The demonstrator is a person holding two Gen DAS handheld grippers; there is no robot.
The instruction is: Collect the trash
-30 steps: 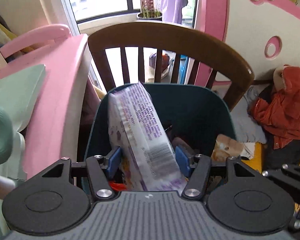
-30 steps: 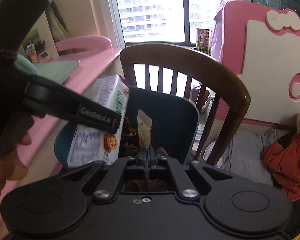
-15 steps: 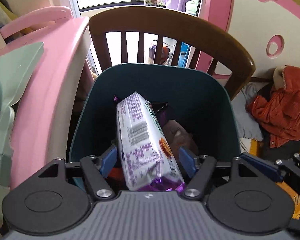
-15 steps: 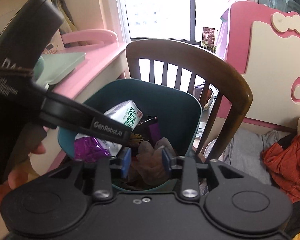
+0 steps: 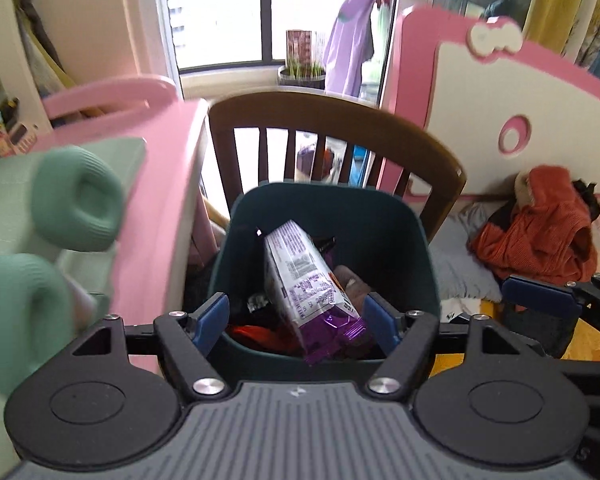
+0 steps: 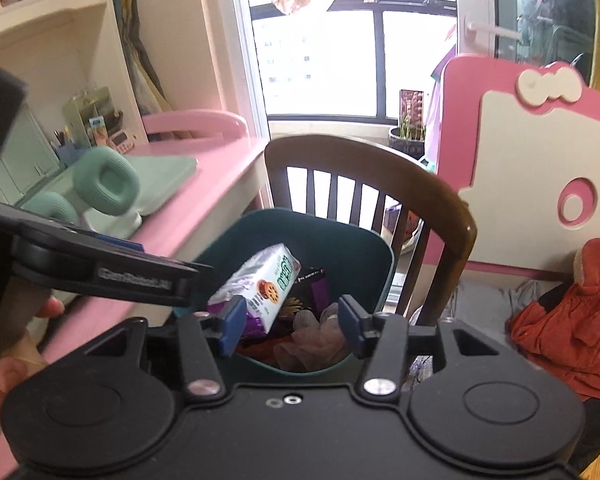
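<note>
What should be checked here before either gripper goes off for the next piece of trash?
1. Left gripper open and empty: ok, both fingers apart, nothing between them.
2. Right gripper open and empty: ok.
3. Biscuit packet inside the teal bin: ok, leaning on other trash, its purple end near the front rim.
4. Bin upright against the wooden chair: ok.
5. Room left in the bin: cannot tell, contents partly hidden.
6. More trash to collect: cannot tell.

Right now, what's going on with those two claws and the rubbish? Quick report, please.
Left gripper open, empty. Right gripper open, empty. Purple snack packet lying in teal bin atop other trash. Nothing blocking the bin mouth.
</note>
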